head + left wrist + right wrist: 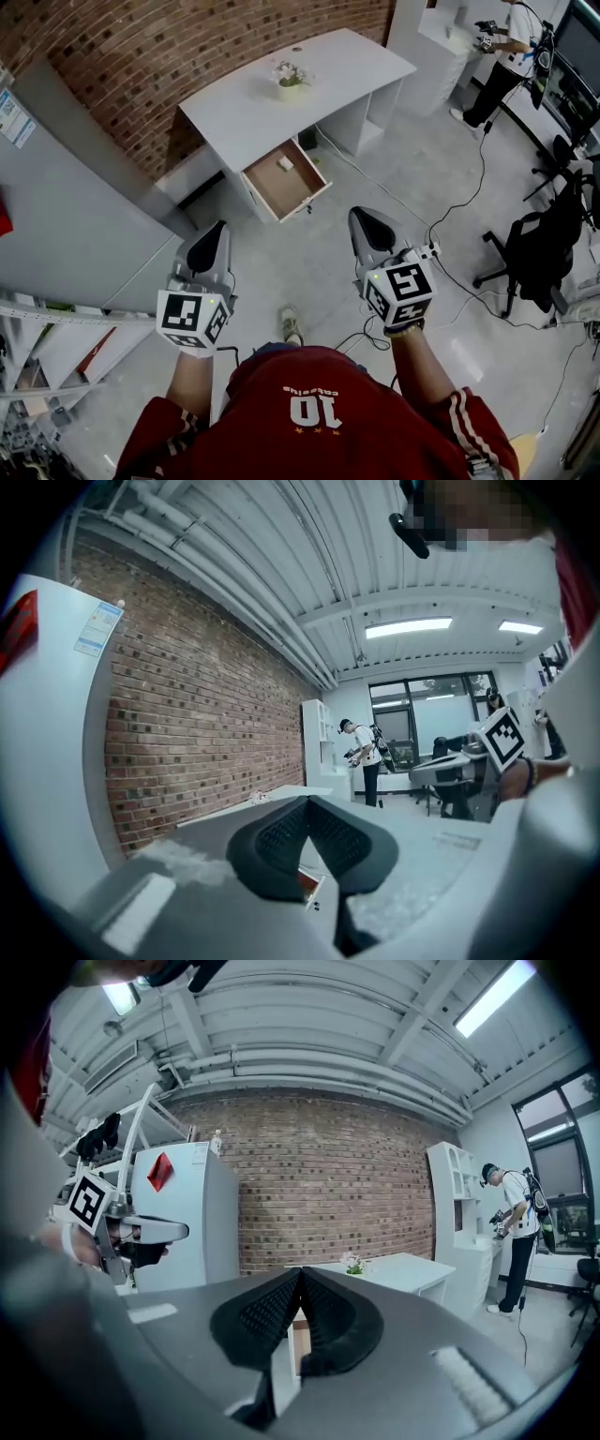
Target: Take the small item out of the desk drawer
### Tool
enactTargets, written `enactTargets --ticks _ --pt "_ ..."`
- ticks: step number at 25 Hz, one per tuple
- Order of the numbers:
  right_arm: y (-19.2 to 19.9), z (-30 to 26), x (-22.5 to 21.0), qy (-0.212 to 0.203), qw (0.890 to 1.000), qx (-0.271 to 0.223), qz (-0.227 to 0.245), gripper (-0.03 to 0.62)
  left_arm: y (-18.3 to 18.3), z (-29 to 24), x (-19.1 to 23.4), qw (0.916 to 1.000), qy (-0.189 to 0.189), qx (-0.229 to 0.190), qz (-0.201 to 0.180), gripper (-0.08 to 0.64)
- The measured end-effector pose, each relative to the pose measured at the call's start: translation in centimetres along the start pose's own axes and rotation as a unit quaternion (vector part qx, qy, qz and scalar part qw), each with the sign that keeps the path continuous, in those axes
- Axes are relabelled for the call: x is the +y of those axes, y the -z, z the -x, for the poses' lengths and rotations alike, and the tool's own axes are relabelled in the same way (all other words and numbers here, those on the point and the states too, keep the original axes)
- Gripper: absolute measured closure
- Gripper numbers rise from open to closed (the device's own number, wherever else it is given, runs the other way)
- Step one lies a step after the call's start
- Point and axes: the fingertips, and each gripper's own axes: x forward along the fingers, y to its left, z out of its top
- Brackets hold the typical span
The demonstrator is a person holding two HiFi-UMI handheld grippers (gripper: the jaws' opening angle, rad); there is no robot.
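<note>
Head view steeply downward from above, both gripper views near-level, distant, all seemingly sharing desk [244, 112]

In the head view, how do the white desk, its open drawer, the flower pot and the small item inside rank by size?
Largest to smallest:
white desk
open drawer
flower pot
small item
They sit close together, so distance hardly skews this.

My left gripper [221, 225] and right gripper [357, 213] are grey with black ribbed pads [255, 1321], each carrying a white cube [401, 292] of black square markers. I wear a red shirt [309, 417] with a white 10 and white-striped sleeves [459, 420].
</note>
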Motion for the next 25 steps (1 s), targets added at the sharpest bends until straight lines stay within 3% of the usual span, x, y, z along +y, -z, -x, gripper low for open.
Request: enactTargets --ticks 14,25 --pt "-1.8 -11.0 1.0 -0.002 1.000 0.021 0.014 0.589 1.1 -5.7 10.0 0.9996 0.005 0.001 0.026 0.560" --pt "-2.4 -13.5 1.1 0.018 0.999 0.021 0.024 0.589 0.8 -8.6 12.5 0.9989 0.031 -0.010 0.034 0.560"
